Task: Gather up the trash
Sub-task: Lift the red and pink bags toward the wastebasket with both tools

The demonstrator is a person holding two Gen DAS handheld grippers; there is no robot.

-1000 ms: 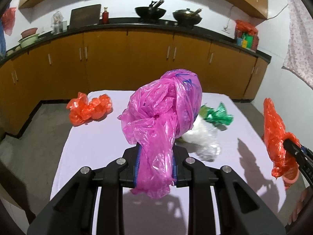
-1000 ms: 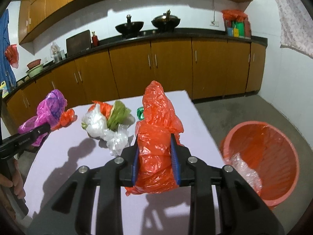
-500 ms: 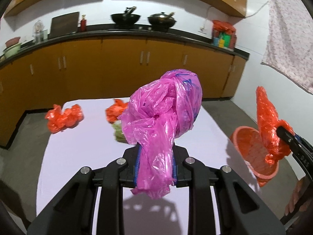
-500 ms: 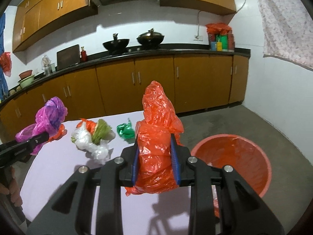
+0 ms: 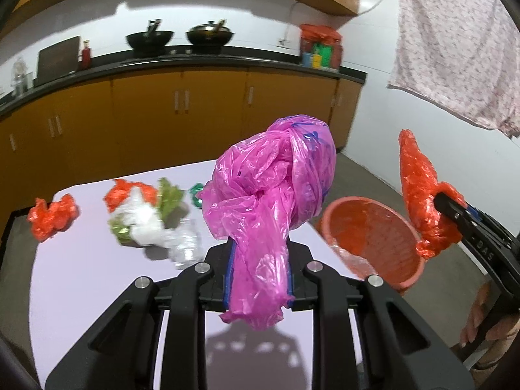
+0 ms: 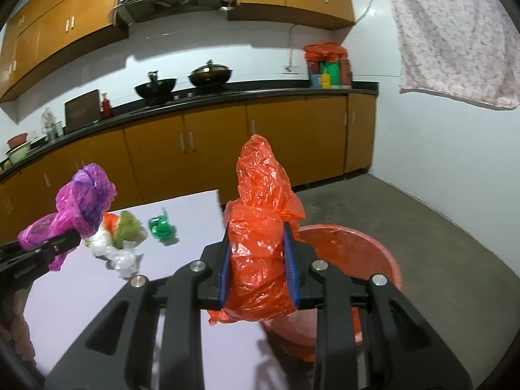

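Black linkage grippers, silver screws (image 5: pixel 375 279), blue-edged fingers (image 6: pixel 290 266); bare-skinned hand (image 5: pixel 487 325)

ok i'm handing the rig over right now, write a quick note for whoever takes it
Left gripper: shut on the pink bag, held above the table.
Right gripper: shut on the orange bag, at the table's edge beside the orange bin, which stands on the floor.
Done: some clear plastic already lies in the bin.
Left: drop both bags into the bin, then collect from the table the small orange bag, the mixed pile of white, orange and green pieces, and the green wrapper.
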